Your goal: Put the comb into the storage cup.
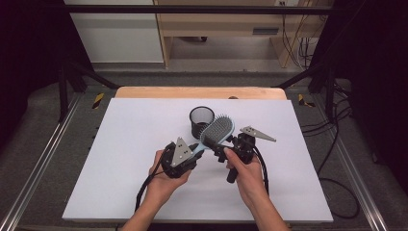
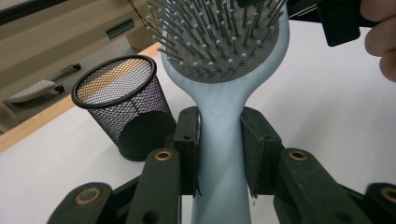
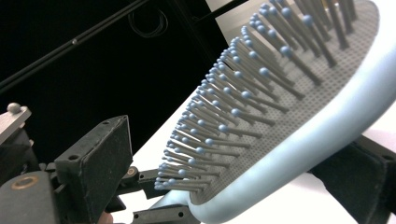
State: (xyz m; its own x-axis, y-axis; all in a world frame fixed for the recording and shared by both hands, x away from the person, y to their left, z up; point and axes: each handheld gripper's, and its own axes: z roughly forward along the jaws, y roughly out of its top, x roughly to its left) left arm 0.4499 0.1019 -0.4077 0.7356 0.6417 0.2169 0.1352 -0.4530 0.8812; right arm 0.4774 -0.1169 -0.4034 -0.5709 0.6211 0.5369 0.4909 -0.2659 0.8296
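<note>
A light blue hairbrush (image 1: 216,131) with a grey bristle pad is held above the white table top. My left gripper (image 1: 196,151) is shut on its handle (image 2: 219,140), one pad pressing each side (image 2: 219,151). My right gripper (image 1: 215,144) is open with its jaws on either side of the brush head (image 3: 280,116). One jaw stands just clear of the bristle tips, and the other sits behind the brush's back (image 3: 233,163). A black mesh cup (image 1: 201,120) stands upright just behind the brush, and it appears empty in the left gripper view (image 2: 121,102).
The white sheet (image 1: 134,134) covers most of the table, with a wooden edge (image 1: 199,92) at the far side. Metal rails run along both sides of the table. A person's hand (image 2: 380,44) holds the right gripper.
</note>
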